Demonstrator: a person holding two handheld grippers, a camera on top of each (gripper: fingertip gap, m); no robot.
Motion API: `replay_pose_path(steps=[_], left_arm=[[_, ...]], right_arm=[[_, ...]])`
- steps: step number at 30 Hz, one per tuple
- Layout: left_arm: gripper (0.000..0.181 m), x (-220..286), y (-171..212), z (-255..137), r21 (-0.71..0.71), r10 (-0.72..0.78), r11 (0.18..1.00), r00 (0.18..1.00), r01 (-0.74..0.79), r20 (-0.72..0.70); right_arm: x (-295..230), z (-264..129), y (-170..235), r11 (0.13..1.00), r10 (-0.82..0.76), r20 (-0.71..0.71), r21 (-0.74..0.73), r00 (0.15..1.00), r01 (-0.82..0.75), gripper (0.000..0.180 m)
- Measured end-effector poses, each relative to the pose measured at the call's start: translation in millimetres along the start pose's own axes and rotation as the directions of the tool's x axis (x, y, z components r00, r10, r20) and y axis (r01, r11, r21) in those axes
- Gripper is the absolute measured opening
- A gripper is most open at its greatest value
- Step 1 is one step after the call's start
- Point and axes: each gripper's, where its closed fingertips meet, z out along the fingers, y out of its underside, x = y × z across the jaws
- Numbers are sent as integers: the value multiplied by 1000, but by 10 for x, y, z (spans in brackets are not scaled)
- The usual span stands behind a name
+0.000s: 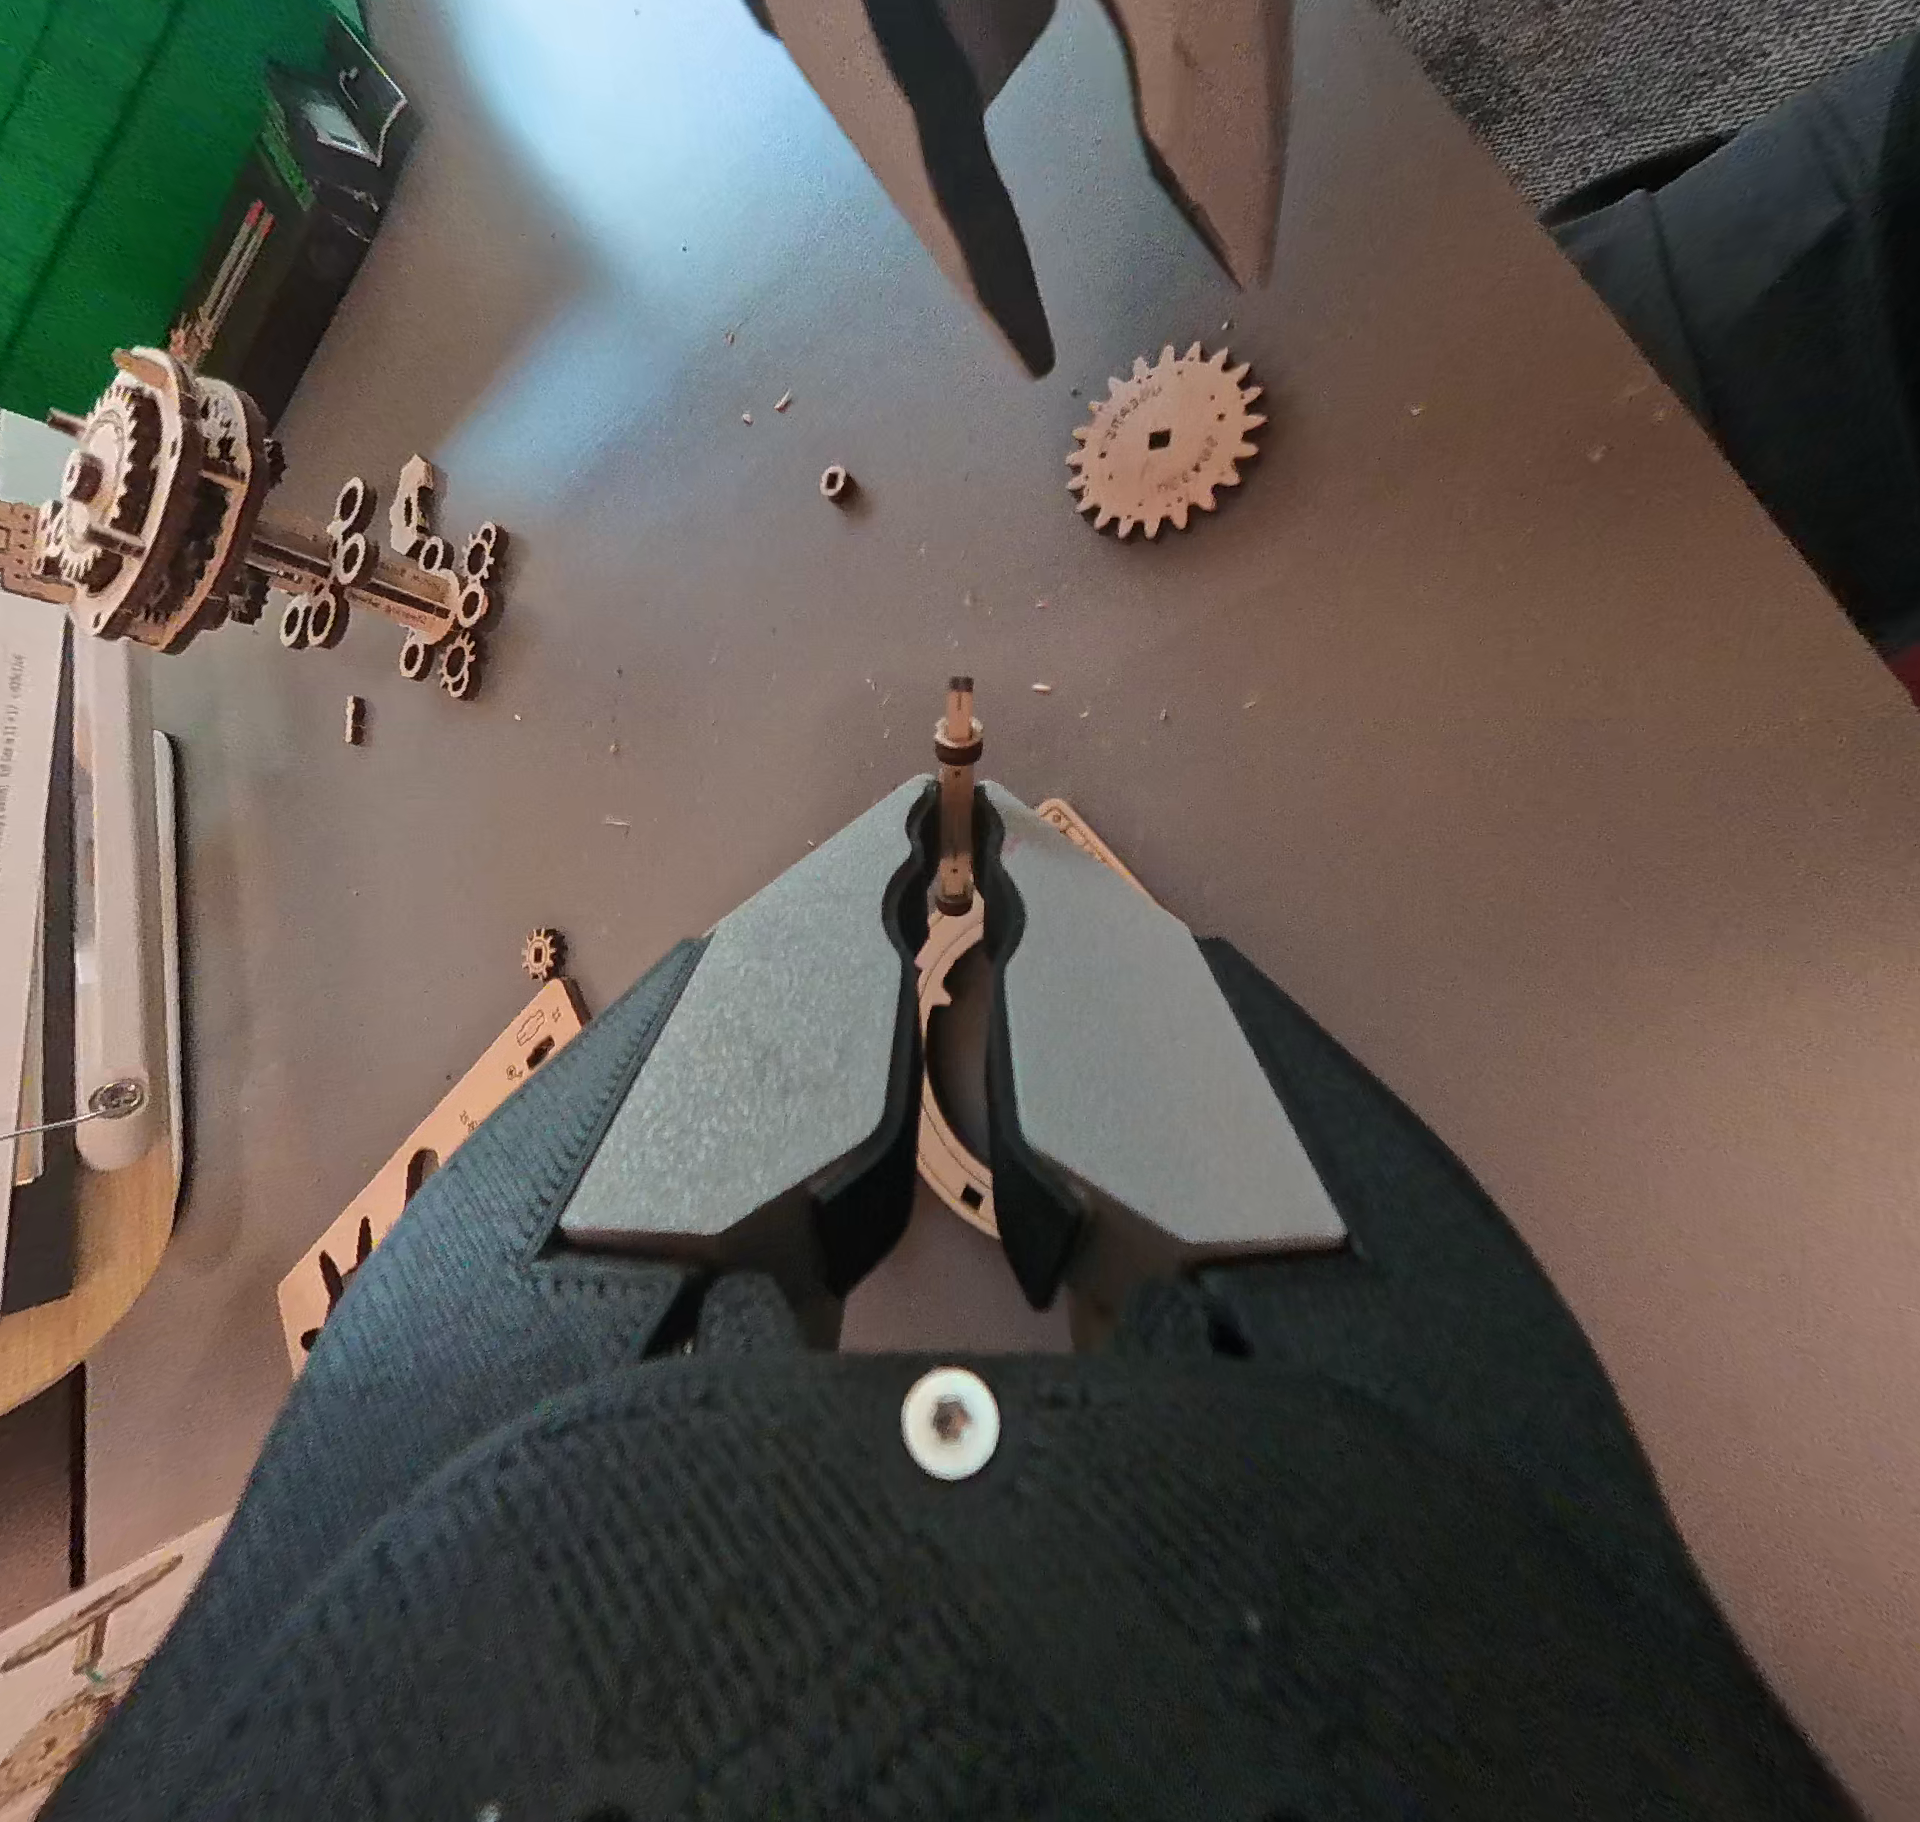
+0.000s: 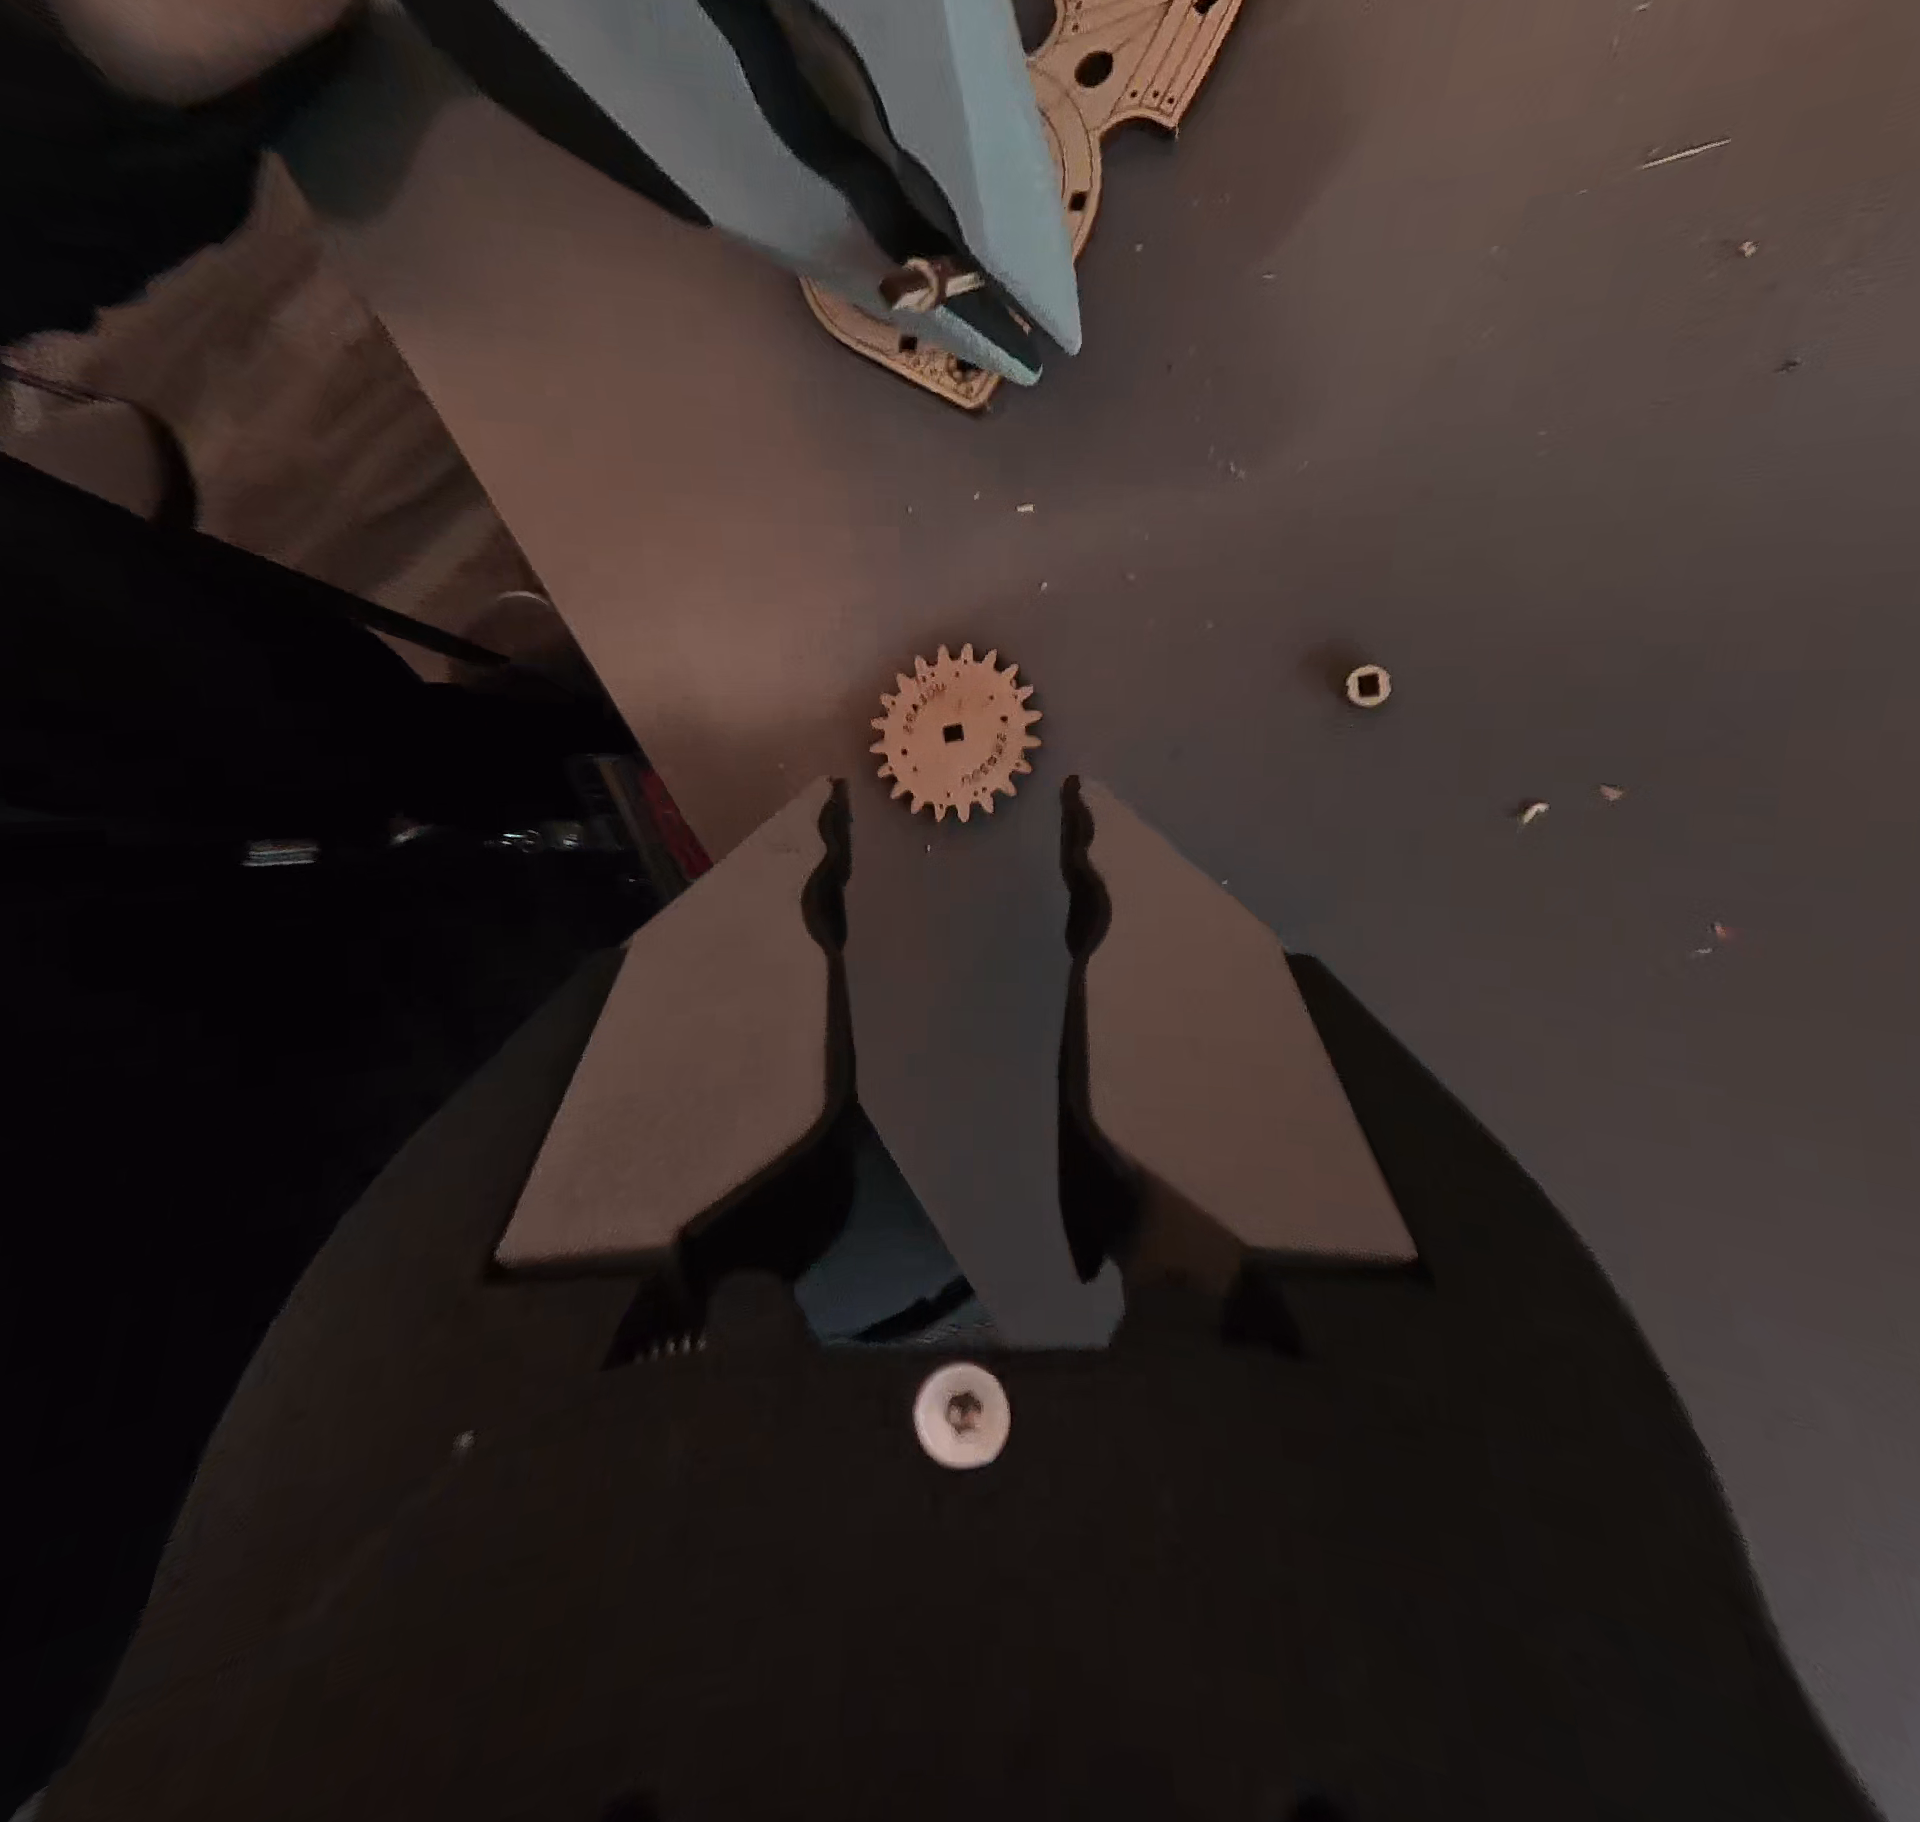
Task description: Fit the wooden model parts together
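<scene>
My left gripper (image 1: 957, 796) is shut on a thin wooden axle (image 1: 958, 733) with small collars, which sticks out past the fingertips; it also shows in the right wrist view (image 2: 920, 282). A flat wooden frame plate (image 1: 951, 1066) lies under the left gripper and shows in the right wrist view (image 2: 1143, 27). A wooden gear (image 1: 1166, 440) with a square centre hole lies flat on the grey table; in the right wrist view the gear (image 2: 956, 730) sits just ahead of my right gripper (image 2: 954, 793), which is open and empty above it. A small wooden collar (image 1: 836, 483) lies loose nearby.
A part-built wooden gear assembly (image 1: 156, 505) with loose small gears (image 1: 457, 619) lies at the left, beside a green box (image 1: 125, 110). A cut-out wooden sheet (image 1: 436, 1138) lies at lower left. The table edge (image 1: 1558, 245) runs along the right, with dark cloth beyond.
</scene>
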Motion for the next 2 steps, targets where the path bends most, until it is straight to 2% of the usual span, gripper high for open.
replay_pose_path(steps=[1,2], left_arm=[[4,5,0,10,-3,5,1000,1000,-5,0],[3,11,-2,19,-6,11,1000,1000,-11,0]], right_arm=[[8,20,36,1000,-19,-31,-5,999,19,38],[19,40,60,999,-36,-58,-9,998,36,35]])
